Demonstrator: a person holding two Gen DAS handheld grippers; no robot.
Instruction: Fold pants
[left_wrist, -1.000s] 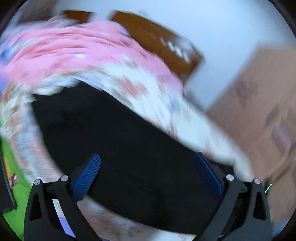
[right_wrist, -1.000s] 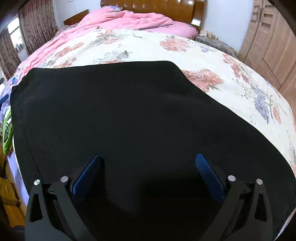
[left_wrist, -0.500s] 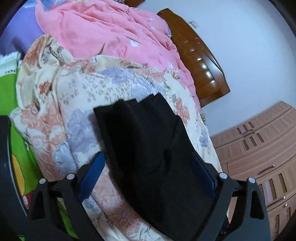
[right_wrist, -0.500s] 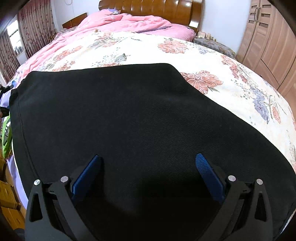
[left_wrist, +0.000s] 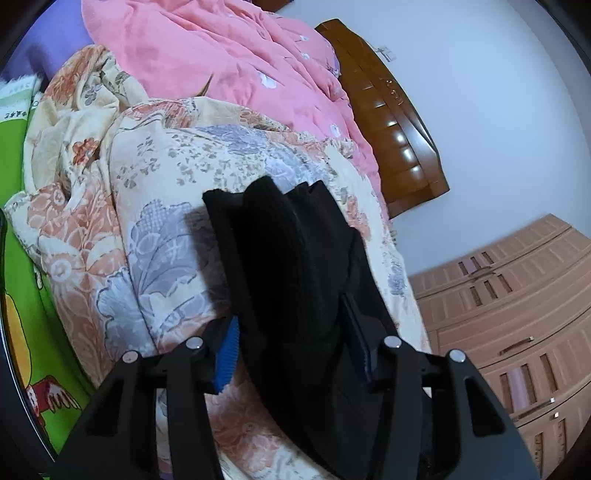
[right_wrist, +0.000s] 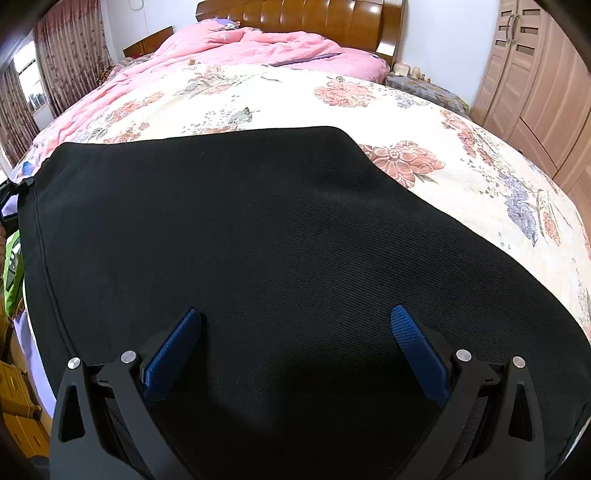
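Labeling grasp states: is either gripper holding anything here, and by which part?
Left gripper: closing on a bunched end of the black pants, fabric between its fingers; which end can't be told. Right gripper: open over the flat pants, holding nothing.

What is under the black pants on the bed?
The black pants lie on a flowery quilt that shows all around them. A pink blanket lies farther back. Whatever is right beneath the pants is covered, so it cannot be seen.

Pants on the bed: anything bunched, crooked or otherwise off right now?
The end of the black pants between the closing left tongs is gathered into ridges. The stretch under the open right tongs lies flat on the floral bedspread. Nothing looks damaged.
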